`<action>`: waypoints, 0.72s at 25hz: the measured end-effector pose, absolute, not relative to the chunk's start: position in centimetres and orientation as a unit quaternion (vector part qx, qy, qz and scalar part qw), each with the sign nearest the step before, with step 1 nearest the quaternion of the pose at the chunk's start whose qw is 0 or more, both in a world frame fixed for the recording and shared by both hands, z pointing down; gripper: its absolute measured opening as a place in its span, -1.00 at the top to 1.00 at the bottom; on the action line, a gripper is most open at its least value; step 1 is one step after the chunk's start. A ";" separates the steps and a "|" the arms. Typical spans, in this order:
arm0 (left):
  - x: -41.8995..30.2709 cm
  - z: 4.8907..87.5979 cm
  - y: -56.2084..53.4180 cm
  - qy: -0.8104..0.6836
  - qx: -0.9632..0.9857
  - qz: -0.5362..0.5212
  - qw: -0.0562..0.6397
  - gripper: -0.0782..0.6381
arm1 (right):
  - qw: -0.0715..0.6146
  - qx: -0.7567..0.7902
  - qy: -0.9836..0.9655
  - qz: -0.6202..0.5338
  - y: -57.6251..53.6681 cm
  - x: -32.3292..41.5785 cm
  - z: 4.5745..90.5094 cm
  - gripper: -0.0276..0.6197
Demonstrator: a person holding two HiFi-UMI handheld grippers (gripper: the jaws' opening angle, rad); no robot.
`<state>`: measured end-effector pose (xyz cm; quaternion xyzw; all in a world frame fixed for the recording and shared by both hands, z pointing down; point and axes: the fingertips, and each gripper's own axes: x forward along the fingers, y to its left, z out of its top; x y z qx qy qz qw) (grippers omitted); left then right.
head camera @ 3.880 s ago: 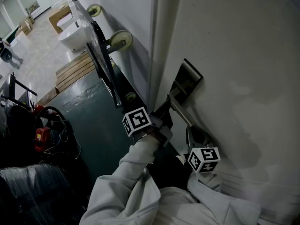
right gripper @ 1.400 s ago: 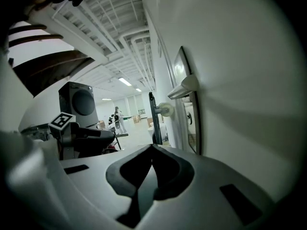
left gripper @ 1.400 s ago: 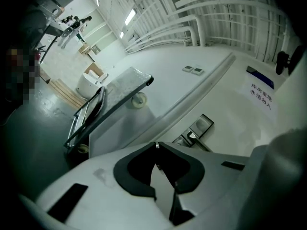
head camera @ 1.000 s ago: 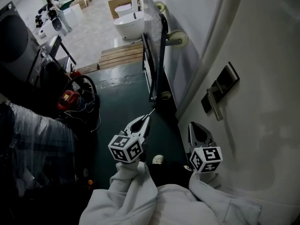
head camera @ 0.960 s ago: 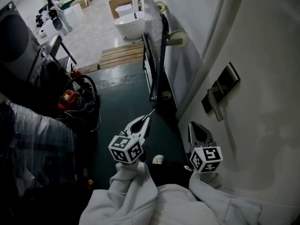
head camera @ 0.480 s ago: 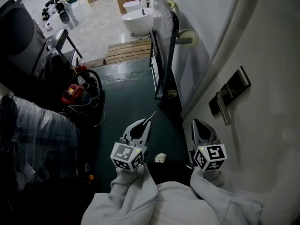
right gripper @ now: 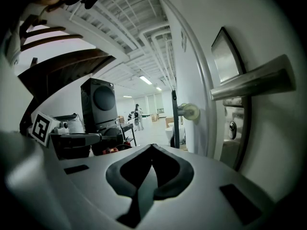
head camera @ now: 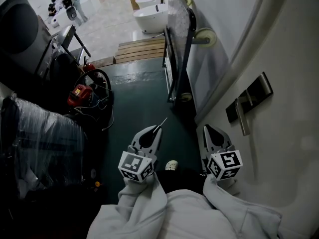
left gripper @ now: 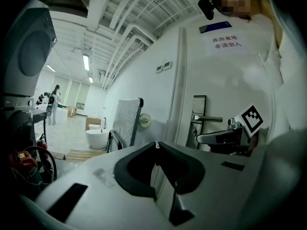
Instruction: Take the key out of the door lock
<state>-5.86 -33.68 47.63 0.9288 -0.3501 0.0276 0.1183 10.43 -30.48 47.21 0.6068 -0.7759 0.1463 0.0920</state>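
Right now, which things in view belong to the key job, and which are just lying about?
Job: key, left gripper holding it, door lock.
Lying about: tub, wooden pallet, washing machine, red tool.

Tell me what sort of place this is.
Probably a warehouse or workshop storing bathroom fittings and appliances. It has a white ceramic fixture near a wooden pallet, a stone slab on a wheeled trolley, a front-loading washing machine, and exposed ceiling pipes overhead.
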 end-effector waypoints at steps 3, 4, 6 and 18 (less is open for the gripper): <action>-5.8 47.6 -33.8 -0.350 0.928 0.026 0.122 0.71 | 0.095 0.606 -0.777 0.144 -30.7 10.5 47.0 0.76; -5.8 47.7 -33.8 -0.352 0.928 0.026 0.124 0.71 | 0.096 0.605 -0.777 0.144 -30.7 10.5 47.0 0.76; -5.7 47.8 -33.9 -0.356 0.925 0.027 0.127 0.71 | 0.096 0.604 -0.778 0.144 -30.8 10.5 47.1 0.76; -5.4 48.3 -33.9 -0.364 0.920 0.034 0.142 0.71 | 0.096 0.607 -0.776 0.146 -30.3 9.8 47.0 0.76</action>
